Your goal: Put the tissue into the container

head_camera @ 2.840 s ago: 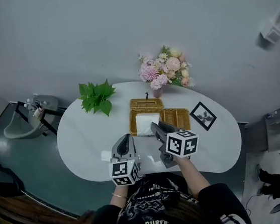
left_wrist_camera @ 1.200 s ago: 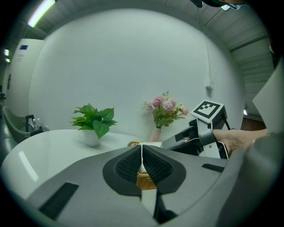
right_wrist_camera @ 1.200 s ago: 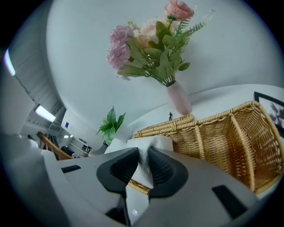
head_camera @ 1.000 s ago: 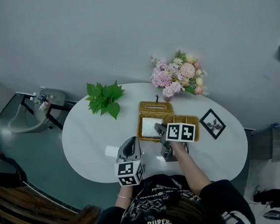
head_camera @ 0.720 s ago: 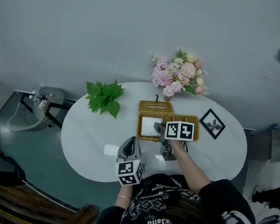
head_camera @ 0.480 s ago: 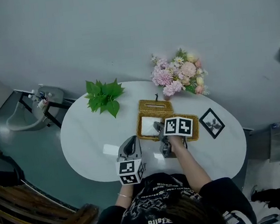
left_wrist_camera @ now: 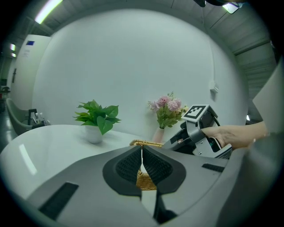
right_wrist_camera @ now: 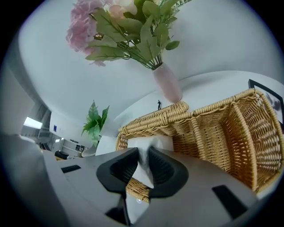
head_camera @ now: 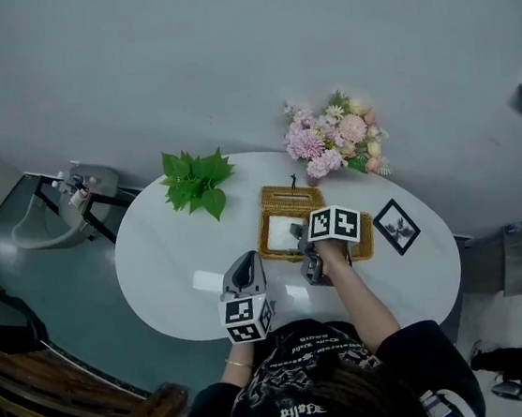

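Note:
A wicker basket [head_camera: 283,197] with two compartments stands mid-table; its weave fills the right gripper view [right_wrist_camera: 213,128]. A white tissue [right_wrist_camera: 153,144] is pinched between the pads of my right gripper [right_wrist_camera: 143,166], just above the basket's left compartment. In the head view that right gripper [head_camera: 300,238] hangs over the basket's near side, with white tissue [head_camera: 281,231] showing in the left compartment beside it. My left gripper [head_camera: 243,269] hovers near the table's front edge, left of the basket. Its jaws [left_wrist_camera: 142,155] are shut with nothing between them.
A potted green plant [head_camera: 196,180] stands at the back left of the white table [head_camera: 163,253]. A vase of pink flowers [head_camera: 333,137] rises behind the basket, and a small framed picture [head_camera: 396,227] lies to its right. A wooden chair [head_camera: 68,406] is at lower left.
My right gripper has shifted a little farther over the basket with the tissue still in its jaws. The left gripper has stayed in place.

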A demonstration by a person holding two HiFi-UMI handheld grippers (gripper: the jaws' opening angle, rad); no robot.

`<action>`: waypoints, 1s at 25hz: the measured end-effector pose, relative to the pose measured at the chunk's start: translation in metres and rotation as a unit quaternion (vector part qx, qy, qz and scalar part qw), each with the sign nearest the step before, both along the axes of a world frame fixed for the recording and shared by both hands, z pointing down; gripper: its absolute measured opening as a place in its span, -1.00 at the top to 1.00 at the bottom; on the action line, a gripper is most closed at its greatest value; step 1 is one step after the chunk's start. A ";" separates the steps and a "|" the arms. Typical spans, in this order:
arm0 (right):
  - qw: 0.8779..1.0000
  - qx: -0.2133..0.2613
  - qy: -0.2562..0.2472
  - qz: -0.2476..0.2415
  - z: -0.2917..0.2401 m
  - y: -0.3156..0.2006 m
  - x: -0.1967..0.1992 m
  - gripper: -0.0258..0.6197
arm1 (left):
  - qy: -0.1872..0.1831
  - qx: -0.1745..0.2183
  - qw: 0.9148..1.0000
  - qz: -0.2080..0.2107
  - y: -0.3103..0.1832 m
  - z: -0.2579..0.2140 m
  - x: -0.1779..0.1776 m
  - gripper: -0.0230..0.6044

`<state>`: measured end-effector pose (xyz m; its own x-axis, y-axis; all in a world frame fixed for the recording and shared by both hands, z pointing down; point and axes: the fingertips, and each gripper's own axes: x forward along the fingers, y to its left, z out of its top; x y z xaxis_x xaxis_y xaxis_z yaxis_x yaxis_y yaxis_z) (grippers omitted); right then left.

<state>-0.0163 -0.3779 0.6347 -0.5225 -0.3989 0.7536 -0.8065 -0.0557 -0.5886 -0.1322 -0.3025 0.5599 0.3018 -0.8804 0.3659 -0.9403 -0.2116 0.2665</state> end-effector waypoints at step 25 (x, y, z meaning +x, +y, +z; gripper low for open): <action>0.997 -0.030 0.067 -0.015 0.011 0.004 0.005 0.26 | 0.014 0.019 1.000 0.018 0.002 -0.009 0.001 0.84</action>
<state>-0.0113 -0.3740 0.6459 -0.4273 -0.3367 0.8390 -0.8792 -0.0615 -0.4725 -0.1313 -0.3004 0.5513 0.3439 -0.8817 0.3229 -0.9240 -0.2567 0.2834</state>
